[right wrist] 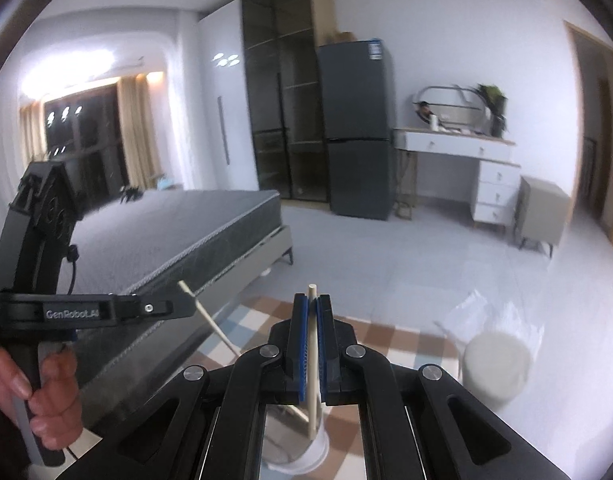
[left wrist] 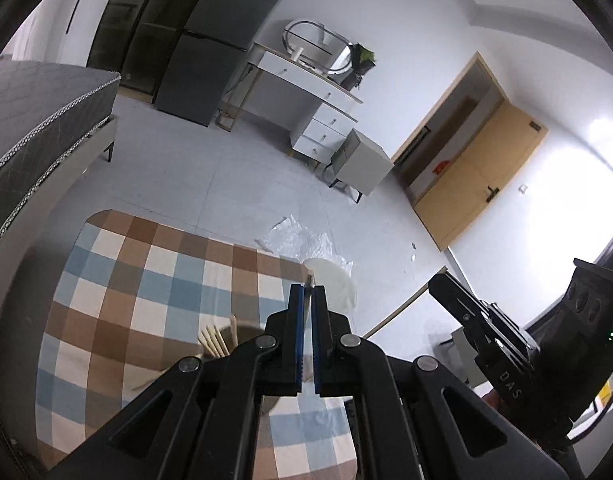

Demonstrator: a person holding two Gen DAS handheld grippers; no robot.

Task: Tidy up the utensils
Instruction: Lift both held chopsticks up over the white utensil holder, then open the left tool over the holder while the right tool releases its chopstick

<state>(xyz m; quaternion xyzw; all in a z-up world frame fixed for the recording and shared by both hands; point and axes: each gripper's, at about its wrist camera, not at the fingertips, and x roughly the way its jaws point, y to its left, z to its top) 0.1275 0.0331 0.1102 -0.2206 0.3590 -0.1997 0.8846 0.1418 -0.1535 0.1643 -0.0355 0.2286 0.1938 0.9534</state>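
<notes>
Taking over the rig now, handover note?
Left gripper: shut on a pale stick.
Right gripper: shut on a second stick, lower end at the white cup.
More sticks stand in a holder on the checked table.
Done: one stick in each gripper, both held above the table.
Left: place both held sticks.

A pale, slender chopstick [right wrist: 313, 356] stands near-upright, clamped between blue pads, its tip above them and its lower end over a white cup [right wrist: 302, 454] on the checked tablecloth. A second pale chopstick [right wrist: 210, 318] slants at left, gripped near its upper end. Several pale sticks [left wrist: 215, 342] lie fanned together on the cloth.
</notes>
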